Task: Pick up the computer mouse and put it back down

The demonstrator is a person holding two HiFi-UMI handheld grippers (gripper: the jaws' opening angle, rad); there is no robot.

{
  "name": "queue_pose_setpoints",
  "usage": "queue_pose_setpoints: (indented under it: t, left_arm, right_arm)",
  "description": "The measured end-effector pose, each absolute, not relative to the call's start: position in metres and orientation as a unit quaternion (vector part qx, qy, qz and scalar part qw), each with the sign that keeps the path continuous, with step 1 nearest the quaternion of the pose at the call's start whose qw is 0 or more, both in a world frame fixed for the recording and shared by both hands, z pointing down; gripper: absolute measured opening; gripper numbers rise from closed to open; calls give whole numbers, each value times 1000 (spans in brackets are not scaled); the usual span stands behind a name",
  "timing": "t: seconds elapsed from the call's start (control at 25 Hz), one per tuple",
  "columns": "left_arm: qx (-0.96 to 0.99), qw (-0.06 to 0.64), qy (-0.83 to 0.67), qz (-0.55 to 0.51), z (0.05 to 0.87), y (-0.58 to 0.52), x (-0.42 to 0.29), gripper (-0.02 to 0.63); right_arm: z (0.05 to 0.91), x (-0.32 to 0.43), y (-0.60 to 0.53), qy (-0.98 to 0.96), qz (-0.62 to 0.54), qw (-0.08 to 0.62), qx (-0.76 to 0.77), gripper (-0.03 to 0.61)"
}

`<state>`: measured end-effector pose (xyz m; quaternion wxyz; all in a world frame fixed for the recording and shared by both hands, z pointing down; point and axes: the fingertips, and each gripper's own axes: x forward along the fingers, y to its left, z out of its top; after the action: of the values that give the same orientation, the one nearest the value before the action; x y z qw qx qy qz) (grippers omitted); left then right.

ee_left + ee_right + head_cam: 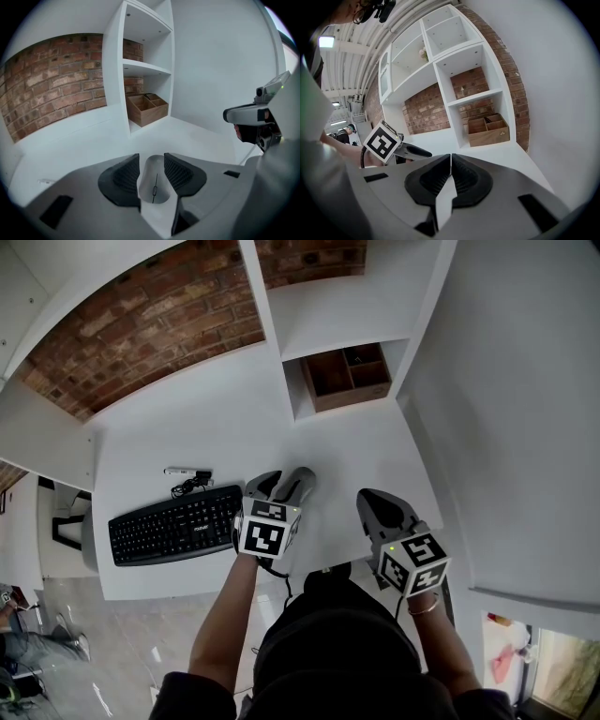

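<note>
A pale grey computer mouse point(153, 185) with a thin scroll wheel sits between the dark ribbed pads point(126, 176) of my left gripper point(153, 164), which is shut on it and holds it above the white desk point(187, 136). In the head view the left gripper point(281, 486) hangs just right of the keyboard, and its jaws hide the mouse there. My right gripper point(373, 500) hovers over the desk to the right, its jaws shut on nothing point(451, 159). The left gripper's marker cube point(384, 140) shows in the right gripper view.
A black keyboard point(173, 526) lies at the desk's front left, with a small white stick and a black cable point(187, 474) behind it. A wooden divided box point(347, 376) stands in the shelf niche at the back. A white wall runs along the right.
</note>
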<state>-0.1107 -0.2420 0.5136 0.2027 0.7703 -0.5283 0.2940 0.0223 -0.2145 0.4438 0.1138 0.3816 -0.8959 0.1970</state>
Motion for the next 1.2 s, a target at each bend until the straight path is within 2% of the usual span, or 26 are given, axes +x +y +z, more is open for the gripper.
queue_pose_setpoints:
  t: [0.56,0.84,1.2]
  left_arm:
    - [758,185,-578,237,480,-214,-145,48]
    - [759,174,-587,221,467,-198,-155,15]
    - [760,162,-602,185,456,-177,-166,9]
  right_arm:
    - [431,10,-188,-898,182,106,387,6]
    - [425,5,-178,-897,175,102,393,6]
    - [420,-2,-169,-896,167,98,400,6]
